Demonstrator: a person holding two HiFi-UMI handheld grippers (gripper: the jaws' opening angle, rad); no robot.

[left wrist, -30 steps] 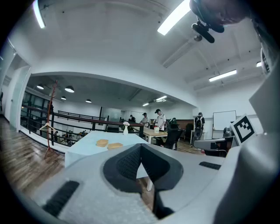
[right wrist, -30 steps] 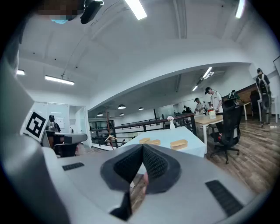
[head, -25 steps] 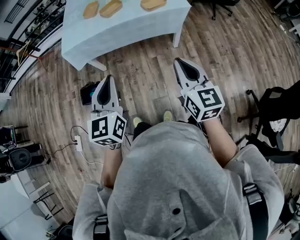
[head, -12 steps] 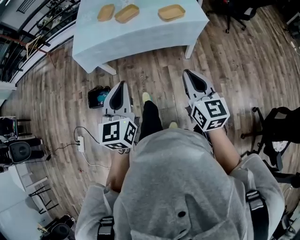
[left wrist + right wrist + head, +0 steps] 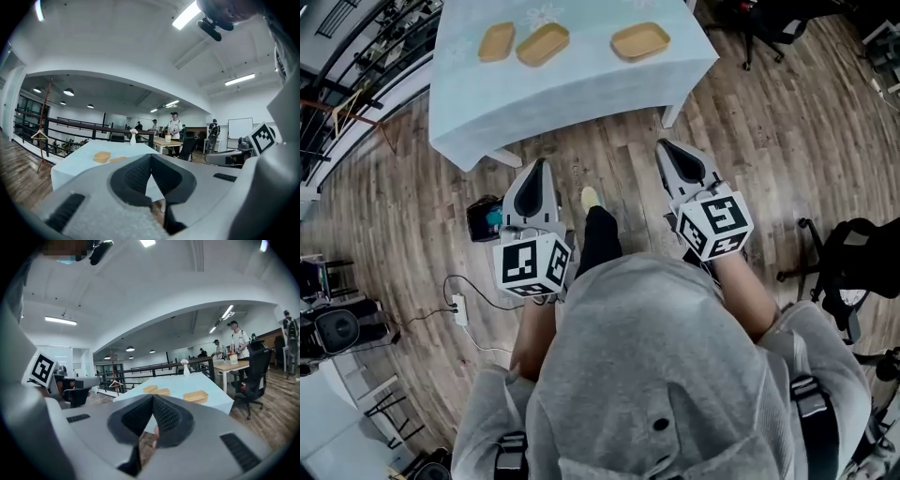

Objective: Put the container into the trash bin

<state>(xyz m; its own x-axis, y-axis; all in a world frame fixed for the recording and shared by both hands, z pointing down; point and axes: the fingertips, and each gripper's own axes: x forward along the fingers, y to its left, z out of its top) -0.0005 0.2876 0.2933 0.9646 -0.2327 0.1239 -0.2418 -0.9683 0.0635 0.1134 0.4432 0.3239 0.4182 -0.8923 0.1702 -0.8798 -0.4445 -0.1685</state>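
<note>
Three shallow tan containers (image 5: 498,41) (image 5: 543,43) (image 5: 640,41) lie on a table with a light blue cloth (image 5: 581,89) at the top of the head view. They also show ahead in the left gripper view (image 5: 101,157) and the right gripper view (image 5: 195,396). A small dark trash bin (image 5: 484,217) stands on the wood floor below the table's left corner, just left of my left gripper (image 5: 537,167). My right gripper (image 5: 667,148) is held level beside the left one, short of the table's edge. Both point at the table with jaws closed together and nothing in them.
A black office chair (image 5: 853,248) stands at the right. A power strip with cable (image 5: 457,309) and a speaker (image 5: 337,333) lie on the floor at the left. My foot (image 5: 591,197) steps between the grippers. Several people stand by far desks (image 5: 174,126).
I have stepped toward the table: it and its containers sit lower and larger in the head view. Both grippers have travelled forward with me, still closed, and the bin is now beside the left one.
</note>
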